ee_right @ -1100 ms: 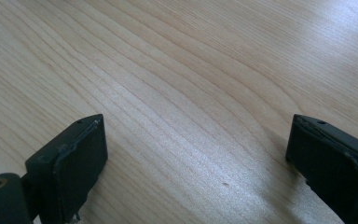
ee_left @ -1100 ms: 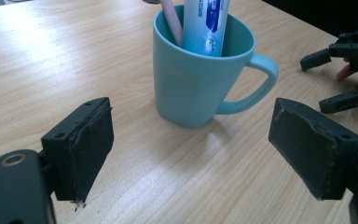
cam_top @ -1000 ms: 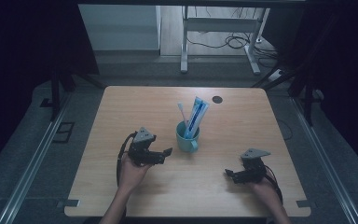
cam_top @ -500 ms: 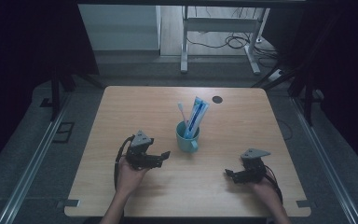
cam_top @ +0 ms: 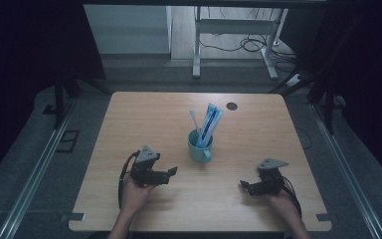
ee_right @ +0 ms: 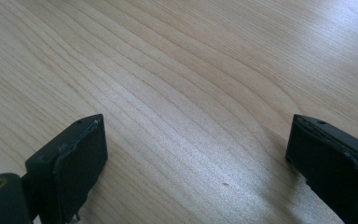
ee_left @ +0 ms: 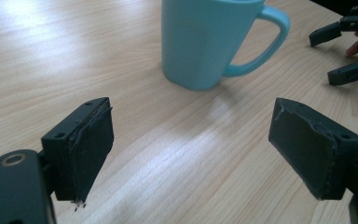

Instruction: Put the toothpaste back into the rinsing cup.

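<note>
Ahead of the left gripper (cam_top: 173,170), near but not touching, stands the mug (cam_top: 199,146). Jaws wide apart, nothing between the pads, bare table (cam_top: 144,114) under them. In the left gripper view the mug (ee_left: 212,39) sits upright past the gap, a bit off the centre line, handle (ee_left: 265,39) swung toward the right-hand pad's side. My read: that open stance is an approach pose. The gap looks wide enough for the handle or a rim pinch, probably too narrow for the whole body, so the handle side facing the hands makes sense as the grab point.

Standing in the mug are a toothbrush (cam_top: 194,121) and a toothpaste tube (cam_top: 210,124), both leaning up and away from the grippers. They're top-heavy, so the mug could tip if nudged low on the wall. Better to come in level and square.

The right gripper (cam_top: 242,185) is well apart from the mug, off to its handle side, parked low over the table. Jaws spread wide too, holding nothing; the right gripper view has plain wood grain (ee_right: 191,93) between the pads. Likely held back as the spare hand, free to steady the mug or pick out an item once the left has it.

Both hands sit at the near edge, mug between and beyond them.
</note>
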`<state>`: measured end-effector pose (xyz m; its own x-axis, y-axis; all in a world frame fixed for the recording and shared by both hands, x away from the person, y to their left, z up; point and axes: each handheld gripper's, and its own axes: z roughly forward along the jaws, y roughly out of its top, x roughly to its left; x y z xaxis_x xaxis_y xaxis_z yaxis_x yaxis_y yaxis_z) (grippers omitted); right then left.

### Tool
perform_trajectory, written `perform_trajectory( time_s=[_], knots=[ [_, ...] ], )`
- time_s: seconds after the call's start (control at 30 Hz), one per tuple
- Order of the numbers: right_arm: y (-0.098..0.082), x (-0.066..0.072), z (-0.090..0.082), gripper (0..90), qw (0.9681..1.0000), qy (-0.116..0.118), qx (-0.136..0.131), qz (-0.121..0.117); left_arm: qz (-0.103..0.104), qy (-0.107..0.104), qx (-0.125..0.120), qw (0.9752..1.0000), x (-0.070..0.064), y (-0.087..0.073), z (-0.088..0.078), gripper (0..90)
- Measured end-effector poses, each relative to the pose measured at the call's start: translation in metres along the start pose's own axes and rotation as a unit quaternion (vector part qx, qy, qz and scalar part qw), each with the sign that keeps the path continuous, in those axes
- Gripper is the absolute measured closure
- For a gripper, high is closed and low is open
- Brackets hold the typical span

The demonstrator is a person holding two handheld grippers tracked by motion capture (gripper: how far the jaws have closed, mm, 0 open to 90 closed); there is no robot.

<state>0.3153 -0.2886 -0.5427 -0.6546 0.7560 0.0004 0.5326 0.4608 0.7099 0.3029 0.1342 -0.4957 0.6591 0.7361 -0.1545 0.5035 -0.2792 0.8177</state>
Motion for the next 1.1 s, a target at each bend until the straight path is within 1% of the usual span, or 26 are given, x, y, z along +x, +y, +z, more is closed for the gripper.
perform_trajectory(
  time_s=[0.13, 0.37, 0.5, 0.77, 0.87, 1.0, 1.1],
  knots=[
    [0.0, 0.0, 0.0, 5.0, 1.0, 0.0, 0.001, 0.0, 0.002, 0.006, 0.004, 1.0, 0.0, -0.005, 0.0, 14.4],
    [0.0, 0.0, 0.0, 5.0, 1.0, 0.0, 0.001, 0.001, 0.011, 0.023, 0.019, 0.9995, -0.002, -0.016, 0.002, 14.1],
    [0.0, 0.0, 0.0, 4.9, 1.0, -0.001, -0.001, 0.001, 0.01, 0.027, 0.028, 0.9992, -0.003, -0.022, 0.003, 13.6],
    [0.0, 0.001, 0.0, 5.0, 1.0, -0.002, -0.001, 0.002, 0.008, 0.036, 0.052, 0.9979, -0.004, -0.034, 0.01, 13.4],
    [0.0, 0.001, 0.0, 5.0, 1.0, -0.002, -0.001, 0.002, 0.013, 0.04, 0.066, 0.997, -0.005, -0.036, 0.013, 13.4],
    [0.0, 0.001, 0.0, 5.0, 1.0, -0.002, -0.001, 0.002, 0.022, 0.05, 0.086, 0.9947, -0.007, -0.039, 0.019, 13.3],
    [0.0, 0.001, 0.0, 5.1, 1.0, -0.002, -0.001, 0.002, 0.023, 0.053, 0.095, 0.9938, -0.008, -0.041, 0.022, 13.4]
  ],
)
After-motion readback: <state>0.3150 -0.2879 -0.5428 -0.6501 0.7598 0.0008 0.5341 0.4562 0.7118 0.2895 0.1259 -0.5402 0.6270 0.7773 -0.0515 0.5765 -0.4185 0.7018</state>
